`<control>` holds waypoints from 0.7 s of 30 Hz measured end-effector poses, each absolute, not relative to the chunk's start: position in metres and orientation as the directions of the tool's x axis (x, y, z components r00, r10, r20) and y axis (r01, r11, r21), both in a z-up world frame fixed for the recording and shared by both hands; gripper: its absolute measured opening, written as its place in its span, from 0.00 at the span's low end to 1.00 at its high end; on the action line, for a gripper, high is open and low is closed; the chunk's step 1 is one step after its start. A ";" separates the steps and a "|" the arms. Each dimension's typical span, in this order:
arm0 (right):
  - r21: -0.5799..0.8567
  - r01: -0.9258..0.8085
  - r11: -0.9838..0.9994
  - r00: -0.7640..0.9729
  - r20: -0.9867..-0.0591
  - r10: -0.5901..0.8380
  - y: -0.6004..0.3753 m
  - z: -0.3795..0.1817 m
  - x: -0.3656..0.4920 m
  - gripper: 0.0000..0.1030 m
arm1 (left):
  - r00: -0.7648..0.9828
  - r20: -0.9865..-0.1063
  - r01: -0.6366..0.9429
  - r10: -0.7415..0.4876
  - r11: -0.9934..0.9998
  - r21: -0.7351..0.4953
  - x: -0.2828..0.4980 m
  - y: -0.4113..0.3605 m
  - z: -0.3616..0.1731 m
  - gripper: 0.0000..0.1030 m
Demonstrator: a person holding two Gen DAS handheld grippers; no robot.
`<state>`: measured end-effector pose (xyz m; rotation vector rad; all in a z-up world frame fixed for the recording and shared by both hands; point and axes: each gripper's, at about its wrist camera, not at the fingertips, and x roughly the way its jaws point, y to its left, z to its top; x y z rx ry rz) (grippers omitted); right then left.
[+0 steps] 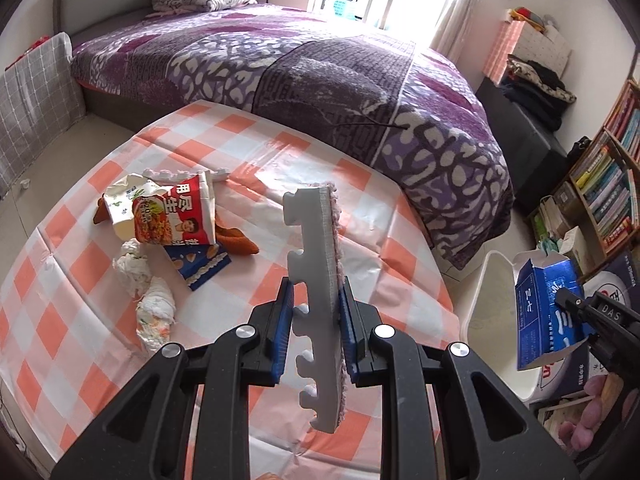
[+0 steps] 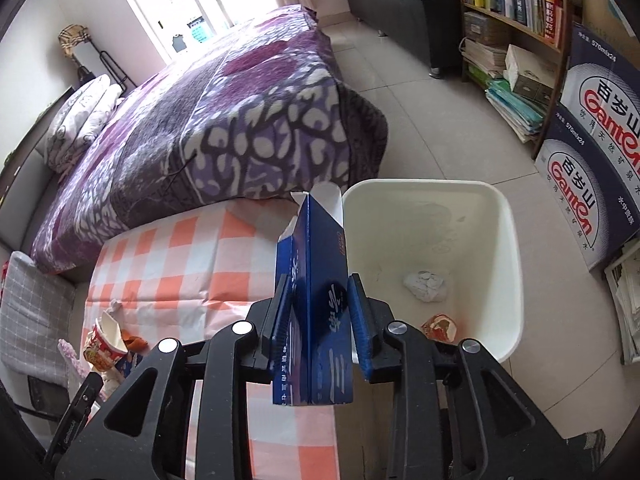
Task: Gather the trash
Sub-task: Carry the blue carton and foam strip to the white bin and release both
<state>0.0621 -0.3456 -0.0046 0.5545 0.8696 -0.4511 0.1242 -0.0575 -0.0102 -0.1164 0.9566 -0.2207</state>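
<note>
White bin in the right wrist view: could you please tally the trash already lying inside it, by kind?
Crumpled white paper: 1
Red-and-white wrapper: 1
Total inside the white bin: 2

In my white bin (image 2: 504, 248) I count two scraps; beside it, two stacked water cartons (image 2: 596, 160).

right gripper (image 2: 318, 312) – blue carton (image 2: 320, 300), white bin (image 2: 508, 248)
</note>
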 end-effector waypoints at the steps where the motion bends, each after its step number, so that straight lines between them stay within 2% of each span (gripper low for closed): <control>1: 0.269 0.585 0.765 0.572 -0.805 -0.154 -0.351 -0.002 0.059 0.37 | 0.556 -0.796 0.145 -0.240 0.971 -0.192 0.123 -0.063 -0.010 0.22; 3: 0.277 0.606 0.746 0.585 -0.790 -0.183 -0.363 0.004 0.049 0.51 | 0.557 -0.795 0.164 -0.242 0.970 -0.180 0.120 -0.073 -0.009 0.22; 5: 0.277 0.619 0.735 0.596 -0.775 -0.210 -0.372 0.010 0.041 0.56 | 0.557 -0.795 0.180 -0.241 0.969 -0.167 0.118 -0.084 -0.009 0.22; 7: 0.293 0.634 0.715 0.610 -0.758 -0.230 -0.383 0.016 0.032 0.66 | 0.552 -0.796 0.194 -0.249 0.967 -0.168 0.118 -0.094 -0.008 0.22; 10: 0.317 0.650 0.690 0.624 -0.741 -0.247 -0.398 0.022 0.021 0.73 | 0.546 -0.796 0.216 -0.261 0.962 -0.168 0.116 -0.110 -0.006 0.22; 13: 0.349 0.661 0.664 0.637 -0.728 -0.252 -0.413 0.026 0.011 0.78 | 0.537 -0.797 0.242 -0.275 0.956 -0.166 0.113 -0.131 -0.005 0.22; 21: 0.390 0.682 0.619 0.649 -0.713 -0.265 -0.445 0.032 -0.011 0.81 | 0.478 -0.800 0.327 -0.362 0.919 -0.220 0.111 -0.203 0.002 0.22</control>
